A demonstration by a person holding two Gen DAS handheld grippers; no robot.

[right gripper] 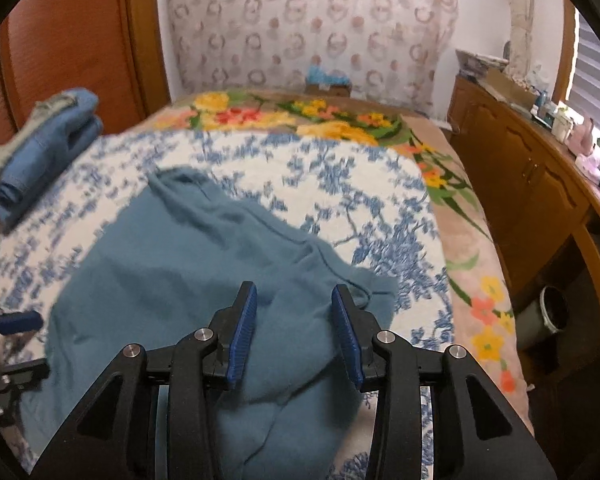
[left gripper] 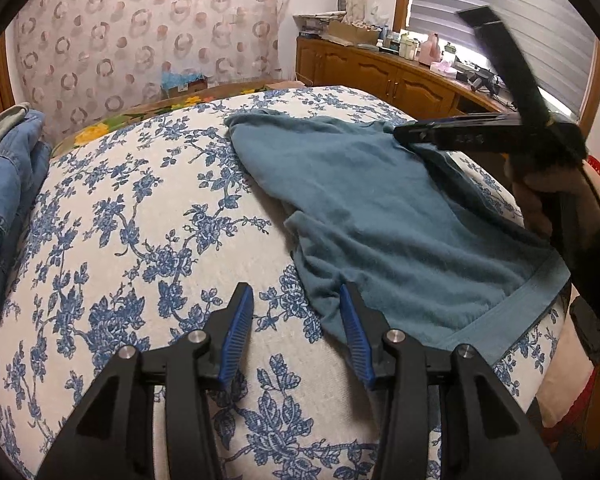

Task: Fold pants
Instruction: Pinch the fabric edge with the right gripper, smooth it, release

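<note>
Nearest in the left wrist view, the left gripper (left gripper: pixel 297 322) hovers with its jaws spread wide and nothing between them, its blue ribbed pads (left gripper: pixel 239 330) over a white bedspread (left gripper: pixel 140 240) printed with blue flowers; the right-hand pad sits just at the near edge of the teal pants (left gripper: pixel 380 216). In the right wrist view the right gripper (right gripper: pixel 294 330) likewise has its jaws spread apart, empty, poised over the teal pants (right gripper: pixel 188 260), which lie rumpled on the bedspread (right gripper: pixel 340 184) with a thin drawstring (right gripper: pixel 360 296) trailing just beyond the right finger. The pants stretch from the near right edge of the bed, where a broad hem band (left gripper: pixel 520 312) shows, toward the middle. Farther out on the left, a stack of folded denim (left gripper: pixel 8 192) rests well apart from the pants. Beyond the bedspread lies a blanket with yellow and red flowers (right gripper: pixel 300 116), then a sheer curtain patterned with rings (right gripper: pixel 320 32). To the right runs a wooden cabinet (right gripper: pixel 532 184) topped with bottles and boxes, below a window blind (left gripper: pixel 500 0); a bin (right gripper: pixel 552 316) stands on the floor beside the bed. No writing or label is legible.
</note>
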